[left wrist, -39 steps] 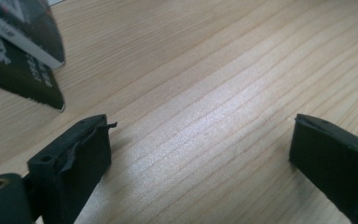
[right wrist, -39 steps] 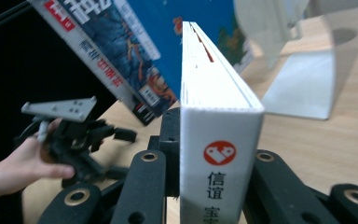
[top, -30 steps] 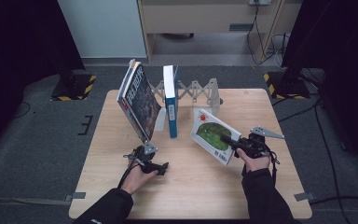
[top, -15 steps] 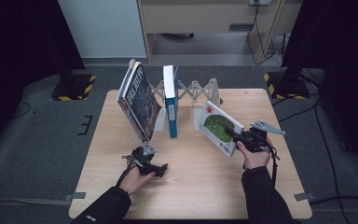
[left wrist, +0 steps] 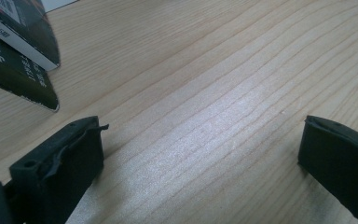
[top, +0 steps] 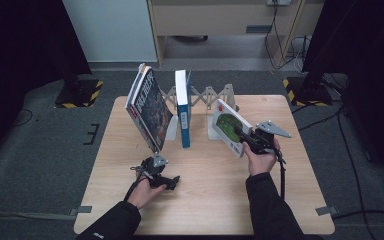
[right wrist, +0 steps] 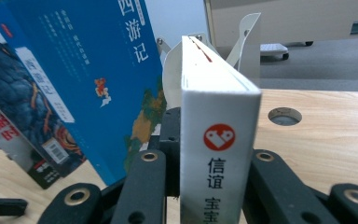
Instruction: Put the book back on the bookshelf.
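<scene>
Overhead, we see the right claw [top: 246,138] clamped on a white book with a green cover [top: 228,128], gripping it at its lower near edge. We note that the book is held tilted, its top leaning toward the far left, above the wooden surface [top: 210,200] and just in front of the rightmost panel of a folding book rack [top: 207,96]. In the right gripper view, the two black jaws press on either side of the book's white spine [right wrist: 216,154], which bears a red round emblem and dark characters. To the left in that view we find a blue book [right wrist: 93,70], and beyond it a dark-covered book [right wrist: 14,102].

From the high view, the blue book [top: 182,107] stands upright in the rack, close to the left of the held book but apart from it. The dark-covered book [top: 150,109] leans steeply at the rack's left end, its lower corner close to the left claw [top: 150,167].

The left claw rests on the surface, held by the person's left hand [top: 147,190]. In the left gripper view we see its jaws spread wide apart with bare wood between them, and the dark book's corner [left wrist: 23,60] at the upper left.
</scene>
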The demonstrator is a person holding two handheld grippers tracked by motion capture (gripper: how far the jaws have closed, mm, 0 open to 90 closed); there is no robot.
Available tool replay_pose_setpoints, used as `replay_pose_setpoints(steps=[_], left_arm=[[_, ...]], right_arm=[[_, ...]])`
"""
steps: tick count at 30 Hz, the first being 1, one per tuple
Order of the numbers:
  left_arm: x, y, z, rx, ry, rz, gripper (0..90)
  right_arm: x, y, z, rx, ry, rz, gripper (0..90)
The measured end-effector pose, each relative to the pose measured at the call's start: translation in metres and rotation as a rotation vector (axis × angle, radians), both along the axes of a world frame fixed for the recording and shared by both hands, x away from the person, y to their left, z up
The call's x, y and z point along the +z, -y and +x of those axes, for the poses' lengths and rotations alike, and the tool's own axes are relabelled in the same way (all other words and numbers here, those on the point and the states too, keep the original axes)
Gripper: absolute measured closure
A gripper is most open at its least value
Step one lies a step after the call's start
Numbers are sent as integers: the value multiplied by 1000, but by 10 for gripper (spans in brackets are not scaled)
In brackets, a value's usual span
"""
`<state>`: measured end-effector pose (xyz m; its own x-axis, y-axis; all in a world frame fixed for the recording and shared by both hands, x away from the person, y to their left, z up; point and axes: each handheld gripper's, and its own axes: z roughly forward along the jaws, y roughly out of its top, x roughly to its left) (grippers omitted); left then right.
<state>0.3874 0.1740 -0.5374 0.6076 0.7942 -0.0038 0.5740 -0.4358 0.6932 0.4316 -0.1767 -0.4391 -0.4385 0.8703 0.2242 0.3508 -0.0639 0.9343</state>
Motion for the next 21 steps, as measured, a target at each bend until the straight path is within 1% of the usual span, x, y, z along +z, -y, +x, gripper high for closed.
replay_pose_setpoints(steps=[2,5,12,14,21], left_arm=[[0,0,0,0,0,0,0],[0,0,0,0,0,0,0],[0,0,0,0,0,0,0],[0,0,0,0,0,0,0],[0,0,0,0,0,0,0]], right_arm=[[-1,-4,5,-7,-4,-5,757],[-2,-10,11,-28,8,-22,756],[-9,-15,24,-57,2,-22,756],[-10,-16,27,-66,4,-37,756],[-16,-21,36,-77,-3,-53,756]])
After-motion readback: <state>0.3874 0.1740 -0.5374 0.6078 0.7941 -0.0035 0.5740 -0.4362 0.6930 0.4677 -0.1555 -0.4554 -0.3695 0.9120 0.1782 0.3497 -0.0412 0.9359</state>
